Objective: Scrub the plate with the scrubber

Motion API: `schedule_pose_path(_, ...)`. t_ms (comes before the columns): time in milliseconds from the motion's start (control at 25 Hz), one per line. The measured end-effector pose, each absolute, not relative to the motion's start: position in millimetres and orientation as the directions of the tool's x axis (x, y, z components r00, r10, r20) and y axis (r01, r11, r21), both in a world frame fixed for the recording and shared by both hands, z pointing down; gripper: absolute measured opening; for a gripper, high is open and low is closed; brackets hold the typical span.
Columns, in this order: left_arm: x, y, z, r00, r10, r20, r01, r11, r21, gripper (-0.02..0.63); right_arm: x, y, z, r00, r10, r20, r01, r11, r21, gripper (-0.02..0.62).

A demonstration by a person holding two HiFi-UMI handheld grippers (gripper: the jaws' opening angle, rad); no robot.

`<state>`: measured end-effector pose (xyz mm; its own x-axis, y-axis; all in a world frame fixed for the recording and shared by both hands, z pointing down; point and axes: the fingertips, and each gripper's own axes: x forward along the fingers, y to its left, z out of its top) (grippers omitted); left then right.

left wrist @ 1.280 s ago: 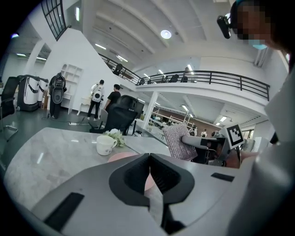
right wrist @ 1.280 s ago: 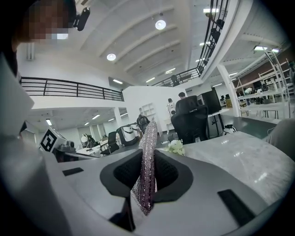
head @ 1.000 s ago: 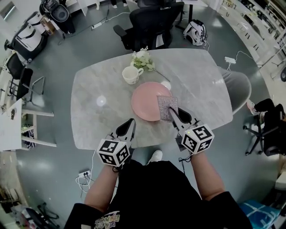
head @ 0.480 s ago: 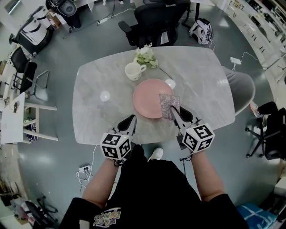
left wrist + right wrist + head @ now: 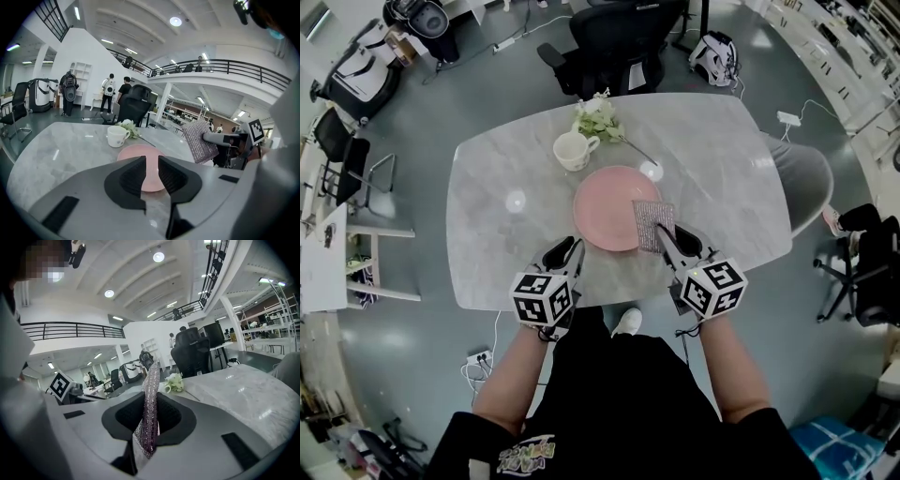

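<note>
Marble table [image 5: 487, 246] | mug [image 5: 573, 150], flowers [image 5: 598, 120] behind plate [image 5: 605, 206] | right gripper [image 5: 667, 235] holds scrubber [image 5: 652, 221]

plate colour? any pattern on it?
Plain pink, no pattern. The plate shows best in the head view.

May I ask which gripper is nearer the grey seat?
Right: right gripper at the plate edge nearest the grey seat; left gripper, empty jaws just opening, at the opposite edge.
</note>
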<state>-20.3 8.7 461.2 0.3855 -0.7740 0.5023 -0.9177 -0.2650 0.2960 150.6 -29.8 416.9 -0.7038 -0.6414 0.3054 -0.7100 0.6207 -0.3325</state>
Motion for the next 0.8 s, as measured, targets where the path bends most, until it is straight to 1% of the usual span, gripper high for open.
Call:
schedule_pose_path(200, -31, -7, 486, 0.382, -0.756, 0.531, -0.919, -0.251, 0.305, 0.124, 138, -44, 430, -0.700, -0.631, 0.334, -0.714, 0.618, -0.328, 0.074)
schedule_pose_path(480, -53, -36, 520, 0.376, -0.715, 0.590, -0.921, -0.215, 0.325, 0.129, 112, -70, 444, -0.696, -0.602, 0.392, -0.716, 0.626, -0.310, 0.074)
schedule_pose_path(800, -67, -74, 571, 0.374, -0.637, 0.674, -0.922, -0.180, 0.342, 0.129, 83, -103, 477, -0.674, -0.566, 0.474, -0.723, 0.638, -0.265, 0.074)
